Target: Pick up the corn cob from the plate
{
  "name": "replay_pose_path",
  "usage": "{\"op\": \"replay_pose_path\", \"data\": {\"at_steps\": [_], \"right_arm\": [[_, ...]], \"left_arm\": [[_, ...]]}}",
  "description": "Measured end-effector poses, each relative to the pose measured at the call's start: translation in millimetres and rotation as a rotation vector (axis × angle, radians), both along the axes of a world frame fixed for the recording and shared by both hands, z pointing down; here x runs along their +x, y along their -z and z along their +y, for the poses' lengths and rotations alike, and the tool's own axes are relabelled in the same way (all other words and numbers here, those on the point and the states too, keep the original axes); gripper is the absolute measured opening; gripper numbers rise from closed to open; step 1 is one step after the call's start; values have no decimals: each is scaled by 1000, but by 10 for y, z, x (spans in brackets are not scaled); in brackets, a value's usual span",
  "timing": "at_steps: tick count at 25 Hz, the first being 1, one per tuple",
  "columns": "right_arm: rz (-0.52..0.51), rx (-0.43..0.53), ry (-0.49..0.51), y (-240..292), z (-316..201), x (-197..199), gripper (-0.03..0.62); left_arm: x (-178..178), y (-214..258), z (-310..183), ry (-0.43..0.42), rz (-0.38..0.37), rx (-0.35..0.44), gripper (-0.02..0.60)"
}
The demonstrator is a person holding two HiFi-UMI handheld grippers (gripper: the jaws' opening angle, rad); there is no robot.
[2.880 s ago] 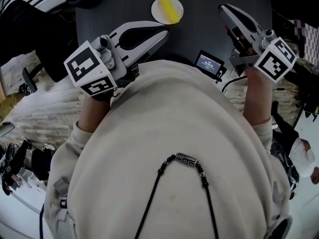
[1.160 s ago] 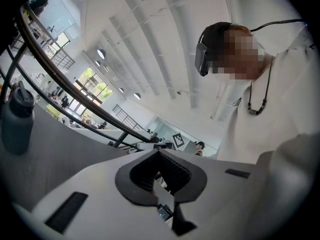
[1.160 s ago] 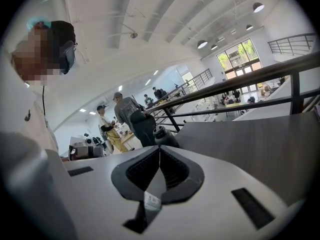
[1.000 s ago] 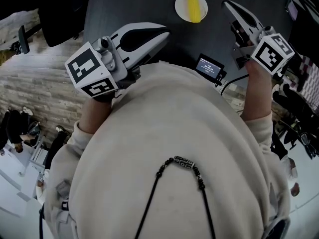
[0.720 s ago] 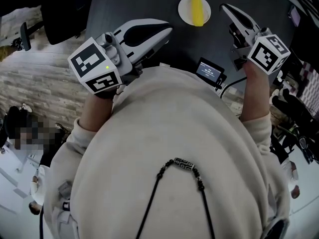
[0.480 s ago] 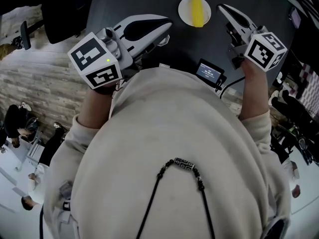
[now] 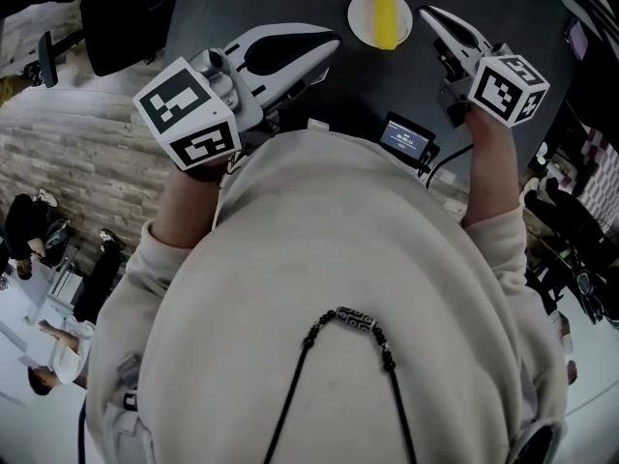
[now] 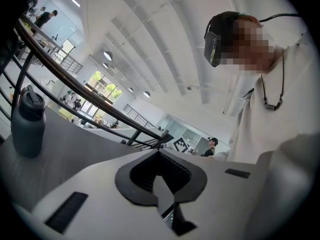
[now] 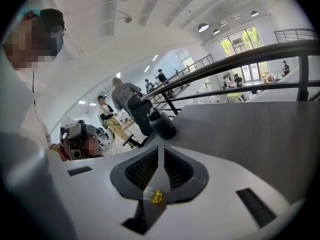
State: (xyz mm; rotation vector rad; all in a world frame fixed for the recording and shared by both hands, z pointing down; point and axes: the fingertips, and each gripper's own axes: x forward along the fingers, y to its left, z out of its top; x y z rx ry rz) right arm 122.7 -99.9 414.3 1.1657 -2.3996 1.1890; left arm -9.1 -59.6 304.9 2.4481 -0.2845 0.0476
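The yellow corn cob (image 7: 387,17) lies on a small white plate (image 7: 362,15) at the far side of the dark table (image 7: 242,3) in the head view. My right gripper (image 7: 424,13) hangs just right of the plate, its white jaws shut with nothing between them. My left gripper (image 7: 332,43) is nearer and to the left of the plate, also shut and empty. In the right gripper view the jaws (image 9: 160,147) meet at the tip, and a yellow speck (image 9: 156,196) shows through the gap at their base. In the left gripper view the jaws (image 8: 159,151) are pressed together.
A dark bottle (image 9: 161,124) stands on the grey table beyond the right gripper; the same bottle (image 8: 28,129) shows at the left of the left gripper view. A small device with a lit screen (image 7: 404,135) sits by my chest. Railings and people are in the background.
The right gripper has sunk and drawn closer to the plate's right rim. The left gripper has edged a little forward. Both stay shut; the corn has not moved on its plate.
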Motion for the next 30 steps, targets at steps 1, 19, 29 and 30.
{"op": "replay_pose_path", "data": {"at_steps": [1,19,29,30], "right_arm": [[1,-5,3,-31,4,1,33],[36,-91,-10,-510,-57,-41,101],[52,-139,-2,-749,-40,27,125],[52,-145,2,-773,-38,27,127]], "left_arm": [[4,-5,8,3,-1,-1,3],[-127,-25,27,49,-2,-15,3],[-88,-33,47,72,0,-19,3],[-91,-33,41,75,0,-20,3]]}}
